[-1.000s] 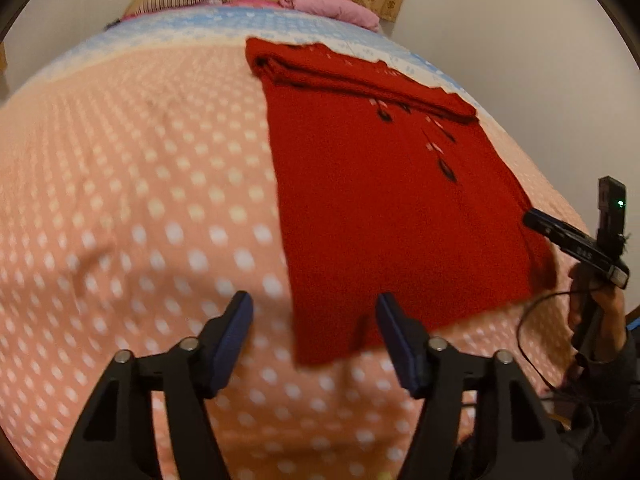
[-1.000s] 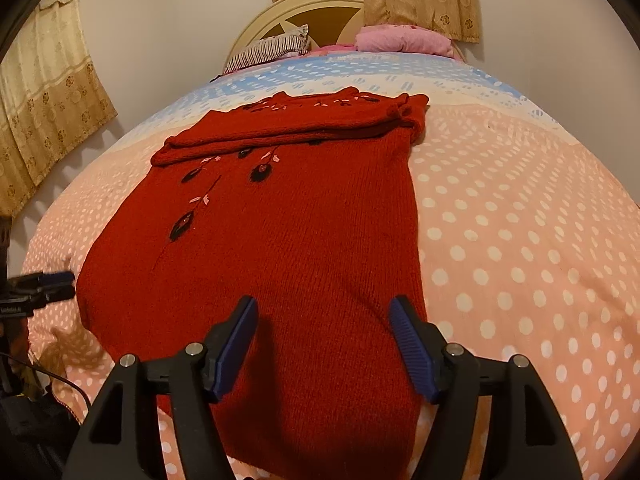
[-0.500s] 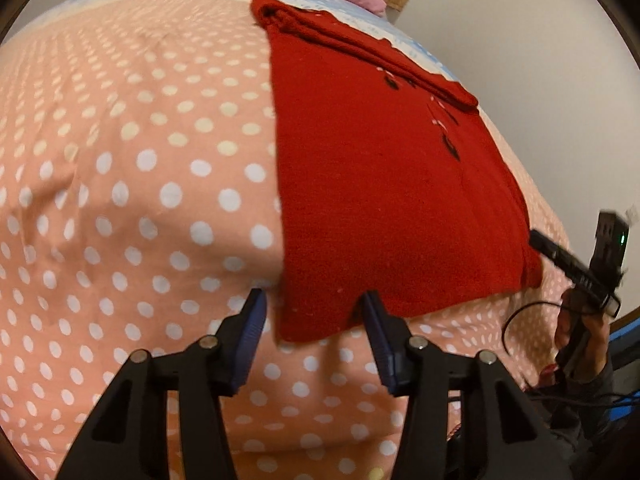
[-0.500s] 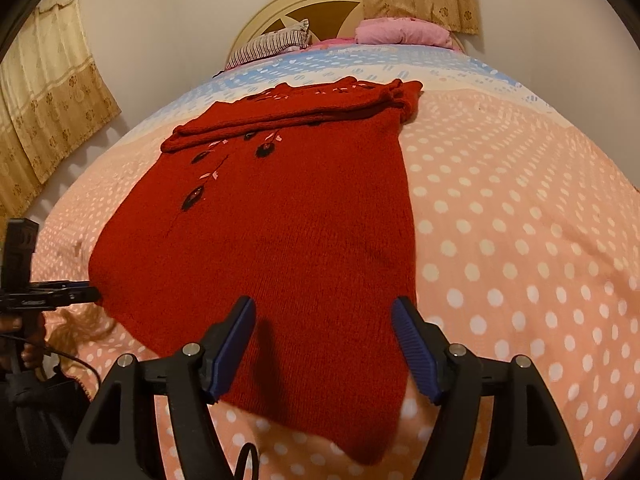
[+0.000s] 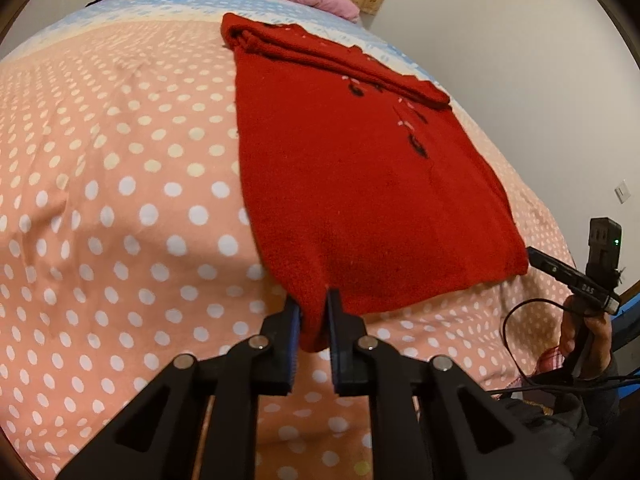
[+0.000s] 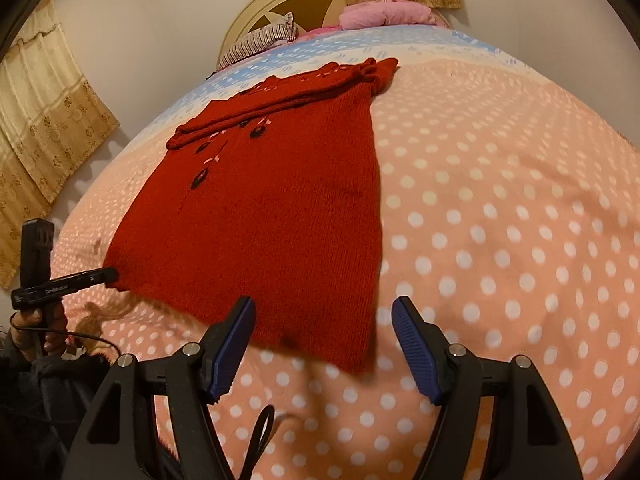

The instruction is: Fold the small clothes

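A red knitted sweater (image 5: 360,184) with dark flower stitching lies flat on the polka-dot bed, its sleeves folded across the far end. My left gripper (image 5: 313,312) is shut on the sweater's near left hem corner. In the right wrist view the sweater (image 6: 272,216) fills the middle, and my right gripper (image 6: 322,320) is open, its blue pads either side of the near right hem corner, just above it. The left gripper also shows in the right wrist view (image 6: 108,274) at the sweater's other hem corner.
The bed cover (image 5: 120,200) is peach with white dots, blue near the headboard (image 6: 296,4). Pink (image 6: 384,14) and striped (image 6: 260,40) pillows lie at the far end. Curtains (image 6: 36,120) hang at the left. A wall (image 5: 520,60) runs along the bed's side.
My left gripper has closed on the sweater's hem corner, which it straddled open before. My right gripper has drawn back toward the near hem edge and stays open.
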A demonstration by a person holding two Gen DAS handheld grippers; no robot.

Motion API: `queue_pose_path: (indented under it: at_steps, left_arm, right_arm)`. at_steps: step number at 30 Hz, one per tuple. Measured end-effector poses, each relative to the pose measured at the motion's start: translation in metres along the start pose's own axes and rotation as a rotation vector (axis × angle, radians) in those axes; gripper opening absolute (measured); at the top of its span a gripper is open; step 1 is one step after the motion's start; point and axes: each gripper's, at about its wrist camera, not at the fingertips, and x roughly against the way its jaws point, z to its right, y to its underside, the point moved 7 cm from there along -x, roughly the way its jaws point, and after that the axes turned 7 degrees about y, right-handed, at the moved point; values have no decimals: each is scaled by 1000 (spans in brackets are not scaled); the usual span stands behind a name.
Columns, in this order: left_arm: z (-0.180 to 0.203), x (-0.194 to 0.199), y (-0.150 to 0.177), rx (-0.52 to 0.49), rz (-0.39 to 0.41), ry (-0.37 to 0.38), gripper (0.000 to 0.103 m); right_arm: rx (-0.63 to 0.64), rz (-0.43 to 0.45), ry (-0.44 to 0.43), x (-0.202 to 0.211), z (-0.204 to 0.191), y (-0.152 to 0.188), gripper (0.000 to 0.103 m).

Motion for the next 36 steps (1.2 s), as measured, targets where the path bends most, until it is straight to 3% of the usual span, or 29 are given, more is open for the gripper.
queue_pose_path:
  at_steps: [4,9,12,14,22,26,31,36]
  left_arm:
    - [-6,-5,2,39,-15,1,13]
    - [-10,-2,3,54,-9,-9,14]
    - [-14,-2,8,71,-18,-13,14]
    - [-10,1,9,57,-8,11,12]
    - [3,30,-9,-46,80,-50,9]
    - [-1,34,-13,-76,92,-85,9]
    - [4,36,-19,-94,98,-47,9]
    - [13,47,-42,-115,147,-32,9]
  right_arm:
    - [-46,-26,-32,-5,4,6,70]
    - [-99,-48,-93,-12,6,12,51]
    - [-158,-60,-137,-18,14,17,31]
    - [-185,-51,-160,-16,19,18,9]
    - [-218,145,-293,32,15,-11,8]
    - [-214,173,-304,40,12,-19,8]
    - [-231,163,-314,34,11,-24,8]
    - [-221,227,-341,52,5,-48,8]
